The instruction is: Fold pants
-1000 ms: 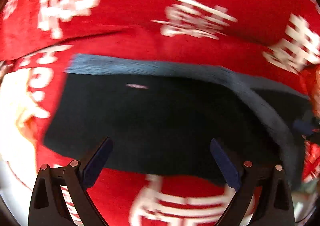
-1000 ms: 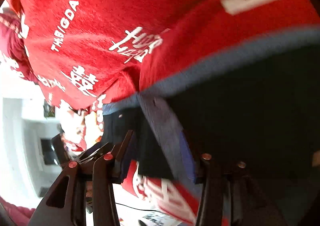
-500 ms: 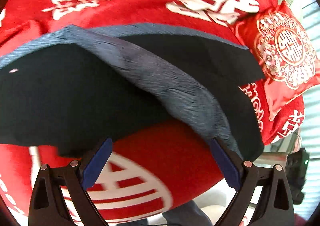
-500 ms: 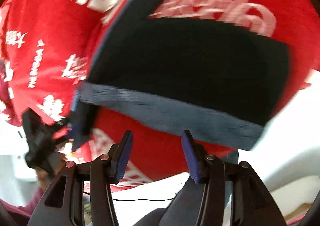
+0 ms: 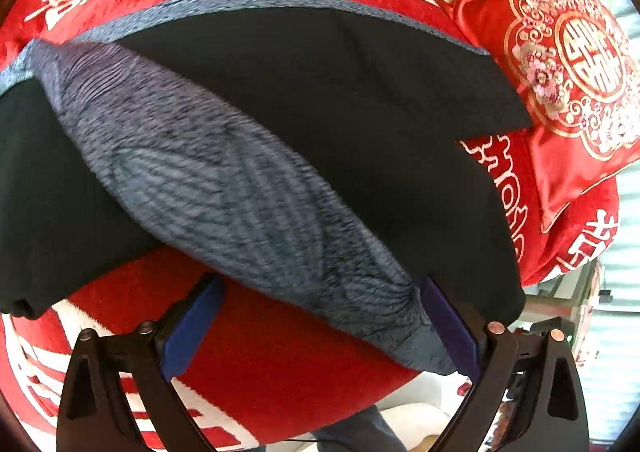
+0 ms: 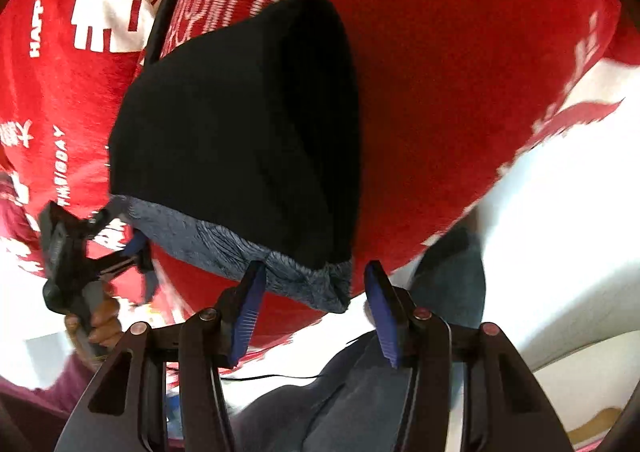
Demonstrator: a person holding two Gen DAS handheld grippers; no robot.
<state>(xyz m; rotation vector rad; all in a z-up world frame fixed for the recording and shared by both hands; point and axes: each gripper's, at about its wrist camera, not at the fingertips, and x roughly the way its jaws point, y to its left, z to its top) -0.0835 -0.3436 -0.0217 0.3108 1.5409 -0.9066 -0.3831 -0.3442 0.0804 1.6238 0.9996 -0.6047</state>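
The red plush blanket [image 5: 280,352] with white characters fills both views. The black pants [image 5: 360,111] lie on it, reaching down to its near edge. From the right wrist they read as a narrow, layered shape, so the leg-over-leg fold looks done. The crosswise folds, waistband toward hems, appear to be what is left. A red embroidered cushion [image 5: 580,71] sits beyond the far corner of the pants, just beside them. The grey ribbed waistband [image 5: 224,187] runs slantwise across the left view. Its near corner reaches in between the left tongs [image 5: 320,284]. These stand released and spread wide: the cloth lies against one pad only, with the other well clear. The right tongs [image 6: 315,268] are also released, roughly half spread. The other waistband corner sits between their pads, touching the left one with a gap before the right one. In the right view a person's hand [image 6: 100,320] grips the handle of the left tongs at the far waistband end. A second ago the left view showed the pants spread flat, with the waistband a thin strip along the far edge. The right tongs then had cloth bunched between their pads. Now the waistband is drawn close under both cameras, and the cushion has come into sight.
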